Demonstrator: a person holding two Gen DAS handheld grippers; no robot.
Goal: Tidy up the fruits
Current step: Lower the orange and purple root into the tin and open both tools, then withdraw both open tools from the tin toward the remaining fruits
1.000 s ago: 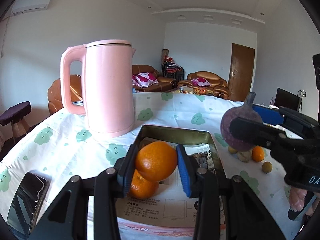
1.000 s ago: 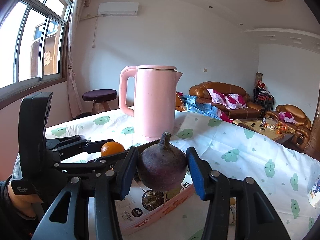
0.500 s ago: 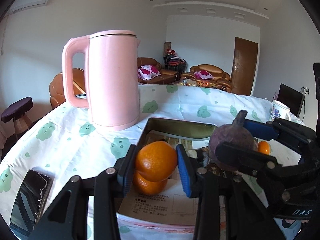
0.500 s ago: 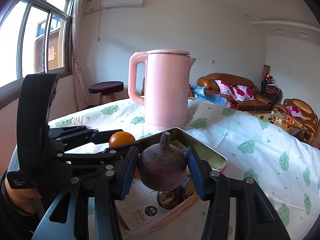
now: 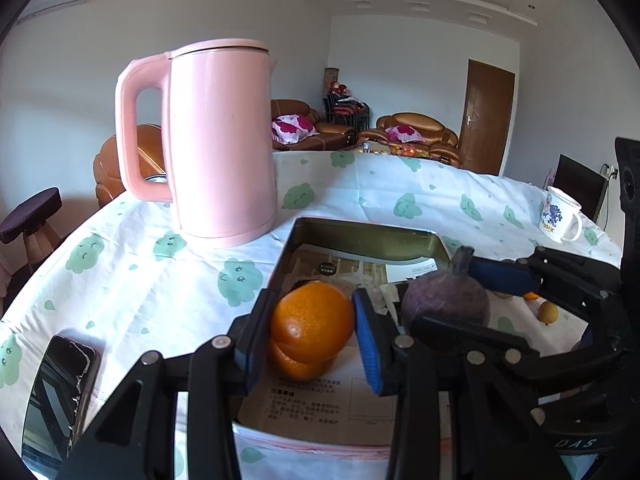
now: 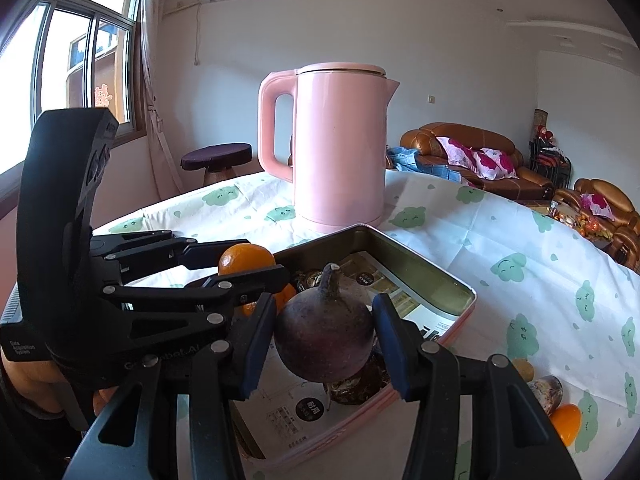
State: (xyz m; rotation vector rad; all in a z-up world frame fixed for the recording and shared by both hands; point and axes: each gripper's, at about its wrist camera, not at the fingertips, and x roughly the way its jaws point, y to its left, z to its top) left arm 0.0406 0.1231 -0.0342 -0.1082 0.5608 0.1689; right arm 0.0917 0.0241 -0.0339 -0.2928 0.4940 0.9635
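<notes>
My left gripper (image 5: 310, 330) is shut on an orange (image 5: 313, 319) and holds it over the near left part of a rectangular metal tray (image 5: 362, 232) lined with printed paper. A second orange (image 5: 298, 364) lies in the tray just below it. My right gripper (image 6: 324, 340) is shut on a dark purple stemmed fruit (image 6: 325, 334) and holds it over the tray (image 6: 424, 264), right beside the left gripper (image 6: 248, 268). Small dark fruits (image 6: 352, 386) lie in the tray under it.
A tall pink kettle (image 5: 218, 140) stands behind the tray's left corner. A phone (image 5: 56, 396) lies at the near left. A white mug (image 5: 560, 214) stands far right. Small loose fruits (image 5: 547, 312) lie on the cloth right of the tray, also in the right wrist view (image 6: 566, 422).
The right gripper has carried the purple fruit left, over the tray and close beside the left gripper. The left gripper with its orange has sunk slightly toward the tray.
</notes>
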